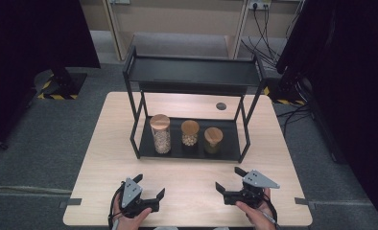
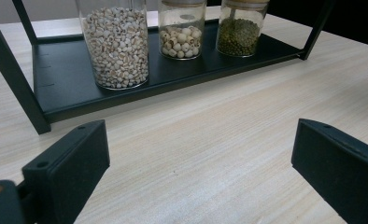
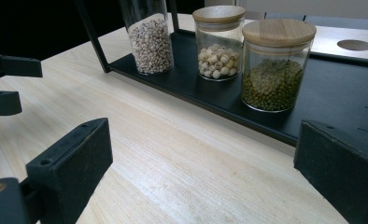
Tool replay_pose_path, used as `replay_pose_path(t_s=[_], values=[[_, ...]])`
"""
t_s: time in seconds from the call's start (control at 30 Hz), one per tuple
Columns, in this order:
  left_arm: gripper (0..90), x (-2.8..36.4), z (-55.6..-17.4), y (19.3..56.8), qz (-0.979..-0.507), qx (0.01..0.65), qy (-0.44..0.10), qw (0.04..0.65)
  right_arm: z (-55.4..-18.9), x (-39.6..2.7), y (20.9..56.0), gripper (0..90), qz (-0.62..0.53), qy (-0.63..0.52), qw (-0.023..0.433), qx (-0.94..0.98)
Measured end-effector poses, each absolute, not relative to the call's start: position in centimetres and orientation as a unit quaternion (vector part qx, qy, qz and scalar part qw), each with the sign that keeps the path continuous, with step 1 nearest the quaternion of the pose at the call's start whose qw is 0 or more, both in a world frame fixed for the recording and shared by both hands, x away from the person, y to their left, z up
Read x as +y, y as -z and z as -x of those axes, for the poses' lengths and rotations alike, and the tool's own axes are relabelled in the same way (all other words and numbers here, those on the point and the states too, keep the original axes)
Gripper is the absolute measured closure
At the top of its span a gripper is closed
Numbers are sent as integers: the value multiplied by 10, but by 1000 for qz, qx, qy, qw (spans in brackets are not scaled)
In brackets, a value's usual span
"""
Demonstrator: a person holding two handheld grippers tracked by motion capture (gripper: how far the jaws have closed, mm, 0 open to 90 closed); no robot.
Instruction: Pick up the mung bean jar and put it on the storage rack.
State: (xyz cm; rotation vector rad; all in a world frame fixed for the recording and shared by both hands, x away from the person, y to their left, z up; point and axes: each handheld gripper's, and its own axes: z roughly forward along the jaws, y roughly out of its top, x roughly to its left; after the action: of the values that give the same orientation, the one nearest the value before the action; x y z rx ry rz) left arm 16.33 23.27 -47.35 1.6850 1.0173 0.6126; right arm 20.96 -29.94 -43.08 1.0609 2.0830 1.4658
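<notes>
Where the high view crops it, green-bean jar (image 3: 275,70) shows lidded.

- High view: overhead from the near side, looking forward and down across the counter (image 1: 187,182).
- Claw views: low over the counter, facing the same three jars (image 2: 181,29) closely.

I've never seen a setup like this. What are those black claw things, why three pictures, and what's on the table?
A person holds a two-jaw gripper in each hand: the left gripper and the right gripper. Both are open and hold nothing. One picture comes from a camera above the wooden table; the other two come from cameras riding on each gripper, looking along its black jaws. On the table stands a black two-tier rack. Its lower shelf carries three wooden-lidded glass jars: a tall jar of pale grains, a jar of round whitish seeds and a jar of green beans.
</notes>
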Motion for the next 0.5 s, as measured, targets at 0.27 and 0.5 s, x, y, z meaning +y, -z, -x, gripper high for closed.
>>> replay_pose_path(t_s=[0.27, 0.5], values=[[38, 233, -163, 473, -701, 423, -255, 515, -210, -298, 432, 48, -377, -520, 187, 743], [38, 232, -164, 474, -701, 423, -254, 514, -210, -298, 432, 48, -377, -519, 185, 744]])
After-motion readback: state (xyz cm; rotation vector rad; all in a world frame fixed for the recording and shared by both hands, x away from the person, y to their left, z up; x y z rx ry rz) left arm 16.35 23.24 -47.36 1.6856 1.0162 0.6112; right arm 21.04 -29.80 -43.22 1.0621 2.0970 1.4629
